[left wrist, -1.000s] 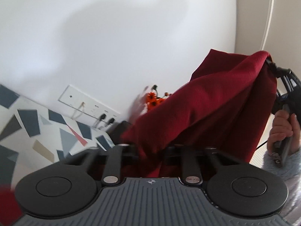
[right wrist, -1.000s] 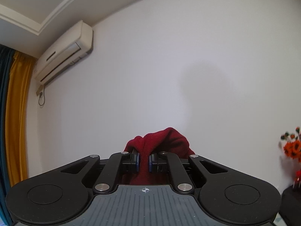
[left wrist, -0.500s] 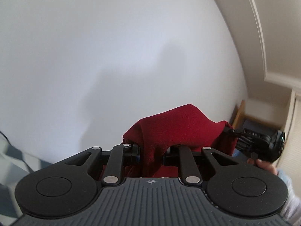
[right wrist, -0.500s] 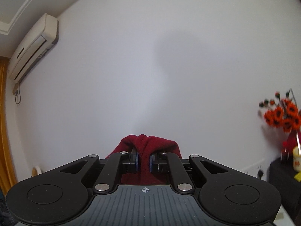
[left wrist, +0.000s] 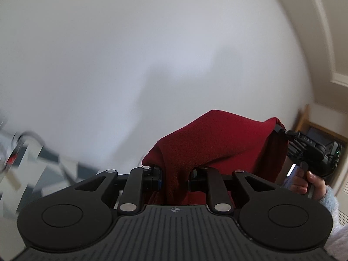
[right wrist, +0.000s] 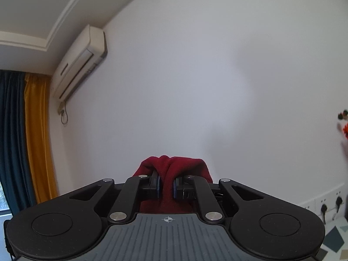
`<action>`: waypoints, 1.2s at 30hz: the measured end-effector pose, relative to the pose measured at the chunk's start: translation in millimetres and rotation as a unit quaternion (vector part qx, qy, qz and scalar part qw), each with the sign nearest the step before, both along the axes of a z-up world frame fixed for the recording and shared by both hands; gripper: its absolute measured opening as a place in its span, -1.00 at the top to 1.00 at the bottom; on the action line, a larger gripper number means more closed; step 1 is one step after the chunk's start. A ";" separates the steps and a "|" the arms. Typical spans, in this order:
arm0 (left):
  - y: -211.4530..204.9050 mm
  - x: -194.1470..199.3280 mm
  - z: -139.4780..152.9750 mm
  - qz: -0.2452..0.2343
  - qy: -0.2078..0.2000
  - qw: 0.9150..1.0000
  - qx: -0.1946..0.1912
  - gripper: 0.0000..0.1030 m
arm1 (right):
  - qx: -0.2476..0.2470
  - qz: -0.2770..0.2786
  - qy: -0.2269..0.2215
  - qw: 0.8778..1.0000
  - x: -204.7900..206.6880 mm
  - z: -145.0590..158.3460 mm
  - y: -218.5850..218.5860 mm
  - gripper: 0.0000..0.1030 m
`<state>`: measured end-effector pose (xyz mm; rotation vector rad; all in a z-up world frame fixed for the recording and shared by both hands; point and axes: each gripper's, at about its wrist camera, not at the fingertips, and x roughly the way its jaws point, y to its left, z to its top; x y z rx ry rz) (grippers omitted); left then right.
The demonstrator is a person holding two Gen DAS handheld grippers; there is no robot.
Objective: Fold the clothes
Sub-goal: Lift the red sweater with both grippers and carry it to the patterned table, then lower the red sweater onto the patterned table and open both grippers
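Observation:
A dark red garment (left wrist: 208,143) hangs in the air, stretched between both grippers in front of a white wall. My left gripper (left wrist: 175,179) is shut on a bunched fold of it. In the left wrist view the cloth runs right to my right gripper (left wrist: 282,130), which pinches its far corner while a hand (left wrist: 304,180) in a fluffy sleeve grips the handle. In the right wrist view my right gripper (right wrist: 166,187) is shut on a thick tuft of the red garment (right wrist: 171,163). The lower part of the garment is hidden below both cameras.
A white wall (right wrist: 195,76) fills most of both views. An air conditioner (right wrist: 80,61) and yellow and blue curtains (right wrist: 32,141) are at the left. Wall sockets (right wrist: 330,204) and orange flowers (right wrist: 344,126) are at the right edge. A patterned surface (left wrist: 32,169) lies low at the left.
The left gripper lifted and tilted up, so the sockets and flowers left its view. The right gripper came lower and swung, bringing the air conditioner and curtains back. Both keep hold of the garment.

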<state>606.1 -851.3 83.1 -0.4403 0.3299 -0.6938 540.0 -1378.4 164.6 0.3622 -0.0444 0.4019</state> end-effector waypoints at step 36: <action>-3.4 101.2 -181.7 0.052 0.268 0.911 0.311 -0.77 | -0.069 -0.317 0.318 0.891 127.2 -279.4 98.2 -0.98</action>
